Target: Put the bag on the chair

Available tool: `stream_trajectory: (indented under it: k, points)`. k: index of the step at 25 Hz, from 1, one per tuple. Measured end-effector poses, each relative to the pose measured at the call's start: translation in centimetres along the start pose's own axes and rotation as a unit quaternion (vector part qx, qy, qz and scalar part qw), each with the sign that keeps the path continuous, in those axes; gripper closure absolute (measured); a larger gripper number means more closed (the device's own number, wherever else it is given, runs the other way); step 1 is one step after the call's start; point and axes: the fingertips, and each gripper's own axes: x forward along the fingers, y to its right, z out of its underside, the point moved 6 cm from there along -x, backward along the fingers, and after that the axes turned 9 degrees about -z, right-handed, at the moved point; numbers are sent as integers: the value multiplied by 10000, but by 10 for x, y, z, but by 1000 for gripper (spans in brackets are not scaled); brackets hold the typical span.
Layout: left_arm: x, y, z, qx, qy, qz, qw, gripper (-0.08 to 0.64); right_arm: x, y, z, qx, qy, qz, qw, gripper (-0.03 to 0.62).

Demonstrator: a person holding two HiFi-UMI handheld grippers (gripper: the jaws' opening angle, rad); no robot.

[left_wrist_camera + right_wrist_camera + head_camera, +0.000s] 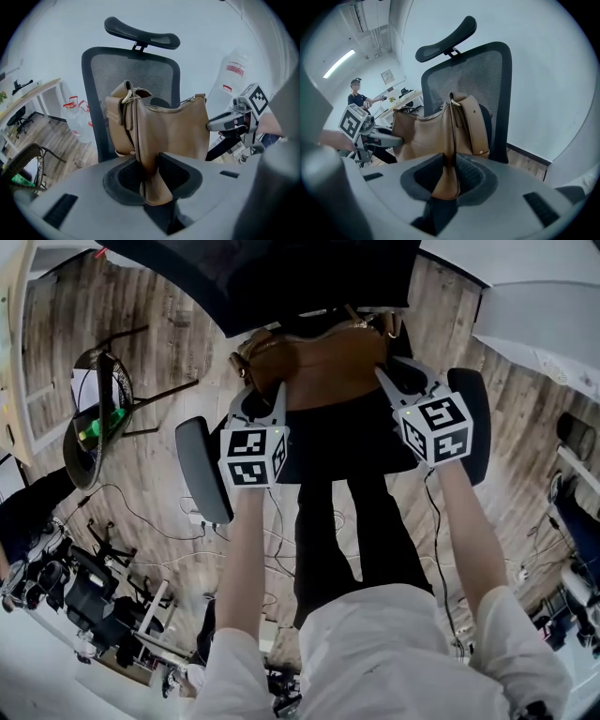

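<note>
Left gripper (151, 177): I read its jaws clamped on one end of the tan bag (173, 129).
Right gripper (449, 177): its jaws are clamped on the bag's other end, below the strap (473, 124).
Bag location: it hangs between both grippers, in front of the mesh back of the chair (101, 79). I cannot tell whether it touches the seat.
Left gripper view only: water bottles (75, 119) on the floor and a pale desk (35, 90), left of the chair.
Right gripper view only: a person (358, 101) stands far back, under a ceiling light (340, 63).
Head view only: both armrests (202, 467) and cables (131, 517) across the floor.
Surface: wood-plank floor (159, 442) and white walls (543, 70). A wicker seat (94, 390) holding a green bottle (101, 425) stands well apart.
Arms: I see both forearms (244, 559) stretched forward side by side, with the grippers angled down toward the chair.
</note>
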Motion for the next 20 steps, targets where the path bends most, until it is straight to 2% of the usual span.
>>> stream_trajectory:
  k: [8, 13, 20]
  points:
    - [22, -7, 0, 128, 122, -42, 9998, 476, 18, 14, -1, -29, 54, 59, 10000, 503]
    - [32, -11, 0, 344, 192, 28, 9992, 476, 25, 20, -4, -69, 54, 82, 9999, 503]
    - [48, -15, 4, 409, 275, 20, 9988, 476, 37, 27, -1, -37, 58, 196, 9998, 503]
